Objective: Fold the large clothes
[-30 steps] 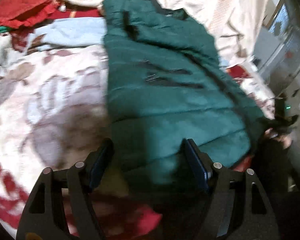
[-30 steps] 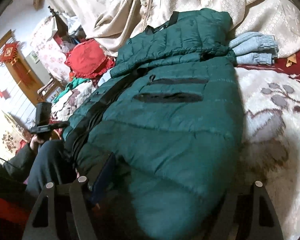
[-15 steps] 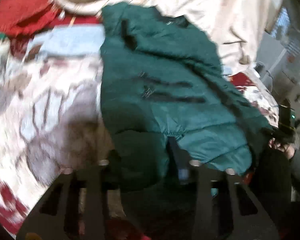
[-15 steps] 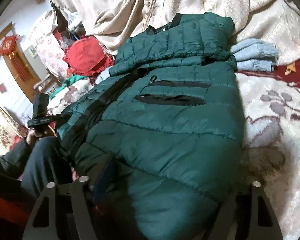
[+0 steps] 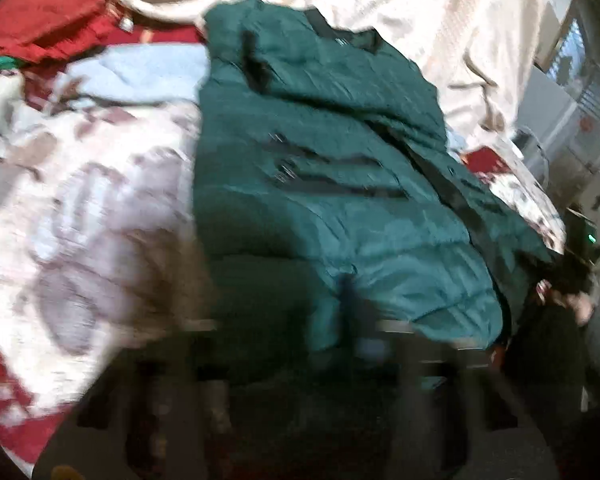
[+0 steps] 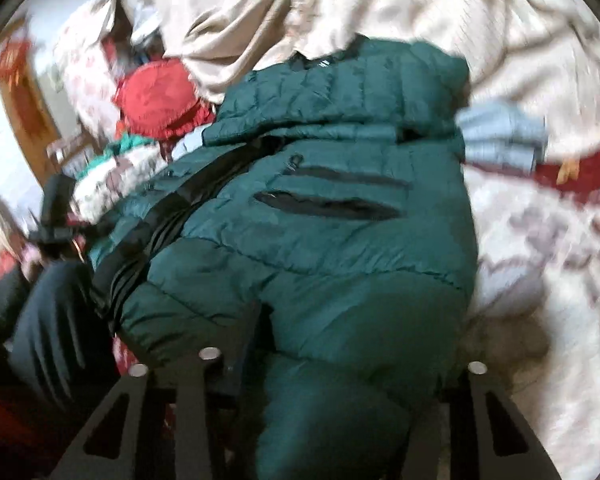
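Since a second ago both grippers have drawn their jaws in around the hem of the jacket (image 6: 340,248), which bunches up higher between them than before.

The bed (image 5: 80,216) fills both views, covered with a pale blanket patterned in grey and red. A cream quilt (image 6: 440,8) is heaped along its far side. The green puffer jacket lies lengthwise in the middle of the bed, its collar toward the quilt, its hem toward the cameras, two dark pocket zips across its front. Just beside its upper part sit folded light-blue clothes (image 6: 504,140). A red cushion (image 6: 160,96) lies near the collar on the other side.

The left gripper (image 5: 312,344) is blurred; its jaws are closed on a dark fold of the jacket's hem. The right gripper (image 6: 340,360) is closing, with a thick roll of the hem between its fingers and filling the gap; the left finger (image 6: 236,360) presses into the fabric, and the right one is hidden behind it.

In the right wrist view the person's dark sleeve (image 6: 48,320) shows at the left edge.
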### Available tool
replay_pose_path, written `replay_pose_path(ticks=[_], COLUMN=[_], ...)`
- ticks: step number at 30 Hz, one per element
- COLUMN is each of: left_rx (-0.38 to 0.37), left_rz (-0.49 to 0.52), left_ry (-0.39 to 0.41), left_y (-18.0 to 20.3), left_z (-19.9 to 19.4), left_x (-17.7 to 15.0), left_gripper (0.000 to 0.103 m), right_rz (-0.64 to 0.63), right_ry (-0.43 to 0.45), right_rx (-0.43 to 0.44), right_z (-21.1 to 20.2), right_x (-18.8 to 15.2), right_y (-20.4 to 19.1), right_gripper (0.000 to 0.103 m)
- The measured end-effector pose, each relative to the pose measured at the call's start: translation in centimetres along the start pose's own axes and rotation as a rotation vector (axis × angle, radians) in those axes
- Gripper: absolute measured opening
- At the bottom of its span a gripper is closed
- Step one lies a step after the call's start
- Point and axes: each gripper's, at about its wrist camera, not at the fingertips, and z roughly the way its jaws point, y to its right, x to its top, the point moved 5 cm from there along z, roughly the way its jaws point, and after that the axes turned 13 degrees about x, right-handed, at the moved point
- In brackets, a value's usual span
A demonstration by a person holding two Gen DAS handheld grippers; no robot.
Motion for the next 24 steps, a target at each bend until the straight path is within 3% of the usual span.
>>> replay_pose_path(ticks=[2,5,12,18,24], left_rx=[-0.025,-0.025,-0.080,-0.083,-0.070], left_rz=[-0.032,-0.003,-0.037,-0.069,-0.083], left_ry=[0.037,0.074,0.193,0.212,0.187], left_y=[-0.4,0.4,-0.1,-1.2,-2.4], left_z=[-1.6,-3.9,-12.0,-16.4,-17.7], left_x=[0.9,1.7,1.6,-0.9,-3.9], left_gripper=[0.012,0.011,0.011,0.011,0.013], right_rz=[-0.051,-0.066,-0.026,0.023,0.021], right_ry=[0.011,0.082,0.196,0.226,0.234], right_rx=[-0.032,-0.062,0.000,0.064,0.090], right_z=[-1.1,-3.8,-9.0,-11.0,-12.3], right_x=[1.0,2.6,2.4,-0.5,-2.6], right_y=[-1.4,-3.5,-7.5,-11.5,-15.4], right_gripper=[0.027,0.021,0.021,0.021,0.021])
